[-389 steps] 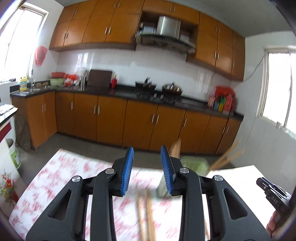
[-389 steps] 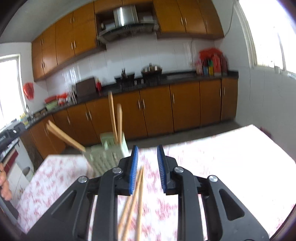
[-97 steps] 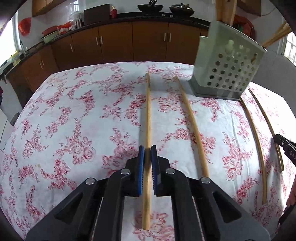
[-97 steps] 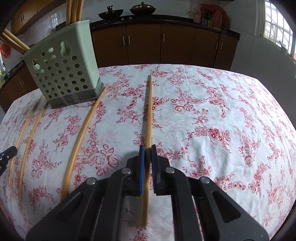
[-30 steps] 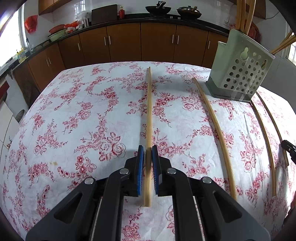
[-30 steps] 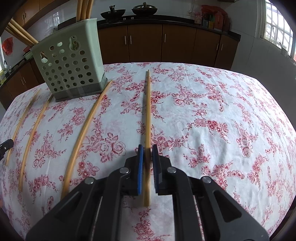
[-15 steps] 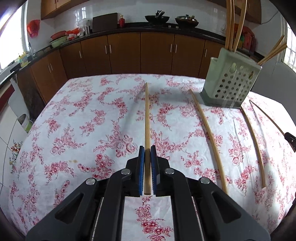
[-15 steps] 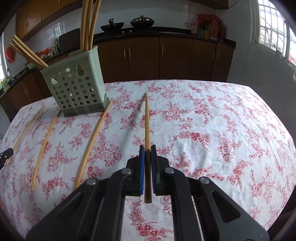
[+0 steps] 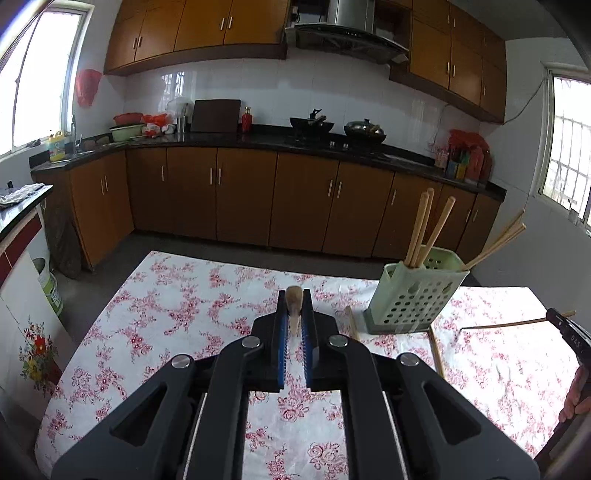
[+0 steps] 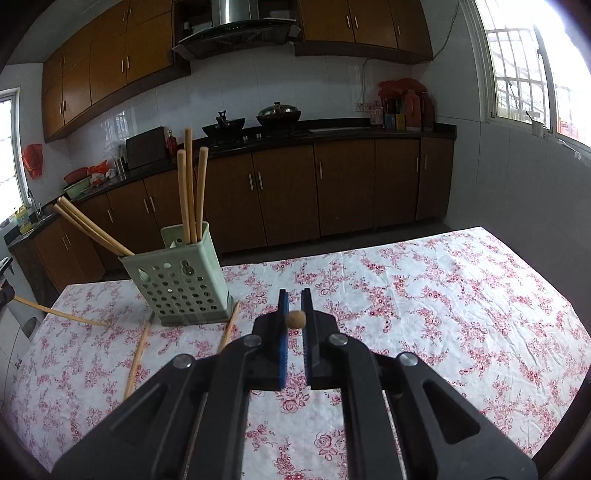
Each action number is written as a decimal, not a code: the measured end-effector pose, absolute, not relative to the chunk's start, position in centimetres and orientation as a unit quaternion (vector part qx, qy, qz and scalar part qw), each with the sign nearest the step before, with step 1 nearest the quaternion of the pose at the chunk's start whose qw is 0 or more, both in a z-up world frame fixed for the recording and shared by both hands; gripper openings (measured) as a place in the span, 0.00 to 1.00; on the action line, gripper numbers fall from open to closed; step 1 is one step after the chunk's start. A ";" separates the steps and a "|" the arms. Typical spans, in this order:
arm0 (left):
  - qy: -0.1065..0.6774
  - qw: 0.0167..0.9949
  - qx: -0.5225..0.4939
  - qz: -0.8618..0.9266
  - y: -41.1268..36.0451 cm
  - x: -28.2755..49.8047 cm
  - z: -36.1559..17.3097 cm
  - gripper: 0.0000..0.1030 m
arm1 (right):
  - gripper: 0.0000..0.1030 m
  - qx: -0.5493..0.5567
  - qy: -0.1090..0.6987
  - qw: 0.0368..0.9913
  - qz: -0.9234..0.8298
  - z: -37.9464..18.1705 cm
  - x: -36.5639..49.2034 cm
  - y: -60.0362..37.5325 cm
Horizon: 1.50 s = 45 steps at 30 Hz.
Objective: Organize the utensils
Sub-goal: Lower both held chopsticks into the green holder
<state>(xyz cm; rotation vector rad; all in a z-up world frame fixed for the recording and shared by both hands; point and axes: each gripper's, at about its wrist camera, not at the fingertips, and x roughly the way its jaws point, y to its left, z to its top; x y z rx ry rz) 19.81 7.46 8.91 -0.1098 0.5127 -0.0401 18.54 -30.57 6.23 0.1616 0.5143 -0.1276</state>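
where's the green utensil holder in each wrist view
Left wrist: the green utensil holder stands right of centre on the floral tablecloth, beyond and right of the left gripper.
Right wrist: the holder stands left of centre, beyond and left of the right gripper.
Shared landmark: the range hood above the stove on the far wall.
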 end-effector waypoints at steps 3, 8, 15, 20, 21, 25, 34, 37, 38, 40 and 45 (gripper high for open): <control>0.242 0.969 -0.055 -0.018 7.6 20.0 9.8 0.07 | 0.07 0.078 0.246 0.964 -0.061 6.7 18.4 -30.4; 0.235 0.970 -0.055 -0.026 7.6 19.7 10.5 0.07 | 0.07 0.076 0.234 0.968 -0.052 7.8 18.4 -30.2; 0.211 0.972 -0.066 -0.079 5.8 18.5 13.7 0.07 | 0.07 0.106 0.207 0.973 0.001 12.6 17.6 -29.9; 0.184 0.973 -0.076 -0.121 3.2 18.0 16.7 0.07 | 0.07 0.120 0.163 0.978 0.040 17.1 16.5 -29.4; 0.174 0.973 -0.076 -0.128 2.5 18.0 17.6 0.07 | 0.07 0.124 0.154 0.979 0.048 18.0 16.4 -29.3; 0.141 0.977 -0.076 -0.141 0.2 18.4 20.1 0.07 | 0.07 0.121 0.119 0.983 0.064 20.8 16.3 -28.5; 0.094 0.985 -0.098 -0.106 -2.2 22.6 22.5 0.07 | 0.07 0.103 0.092 0.989 0.052 22.3 20.5 -26.5; 0.085 0.986 -0.108 -0.093 -2.3 23.9 22.6 0.07 | 0.07 0.106 0.104 0.988 0.048 21.8 22.3 -26.4; 0.079 0.987 -0.109 -0.087 -2.4 24.3 22.5 0.07 | 0.07 0.107 0.108 0.987 0.046 21.5 22.9 -26.4; 0.069 0.989 -0.104 -0.075 -2.7 24.9 22.2 0.07 | 0.07 0.109 0.114 0.986 0.044 20.9 23.9 -26.5; 0.080 0.989 -0.101 -0.068 -3.4 26.9 20.0 0.07 | 0.07 0.112 0.130 0.984 0.043 19.3 26.1 -26.3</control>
